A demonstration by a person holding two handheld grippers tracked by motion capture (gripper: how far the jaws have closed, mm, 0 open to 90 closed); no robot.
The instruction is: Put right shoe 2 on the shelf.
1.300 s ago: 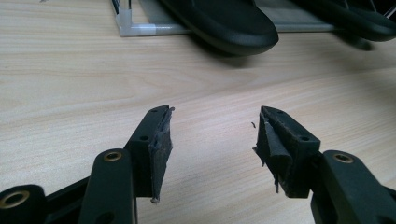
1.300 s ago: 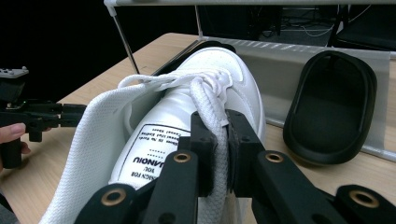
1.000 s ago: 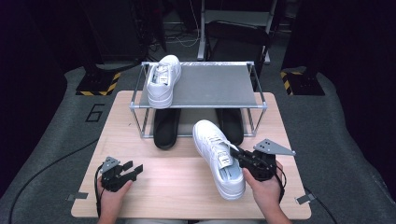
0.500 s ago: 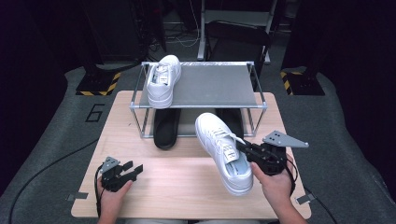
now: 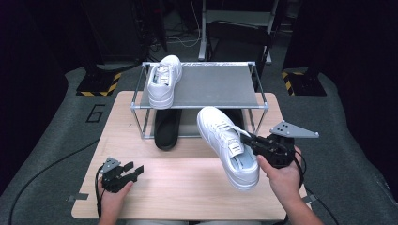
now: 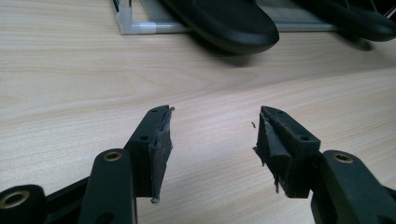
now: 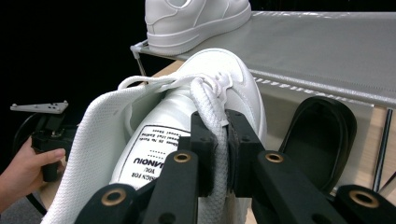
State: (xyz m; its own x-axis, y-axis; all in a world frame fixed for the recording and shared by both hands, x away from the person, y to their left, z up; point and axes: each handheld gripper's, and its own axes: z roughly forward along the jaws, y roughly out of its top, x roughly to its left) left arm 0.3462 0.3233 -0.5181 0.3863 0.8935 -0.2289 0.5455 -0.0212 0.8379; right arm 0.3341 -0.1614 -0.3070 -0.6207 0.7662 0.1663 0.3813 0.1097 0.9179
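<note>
Clamping your right gripper [image 5: 253,141] on the laces of the white sneaker [image 5: 226,145], you hold it in the air before the rack [image 5: 213,106] (its twin [image 5: 164,80] sits on top), while your left gripper [image 5: 126,172] rests open on the table [image 5: 187,192].

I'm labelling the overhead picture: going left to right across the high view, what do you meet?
Left gripper → white shoe on the rack → black slipper under the rack → held white shoe → right gripper.
</note>
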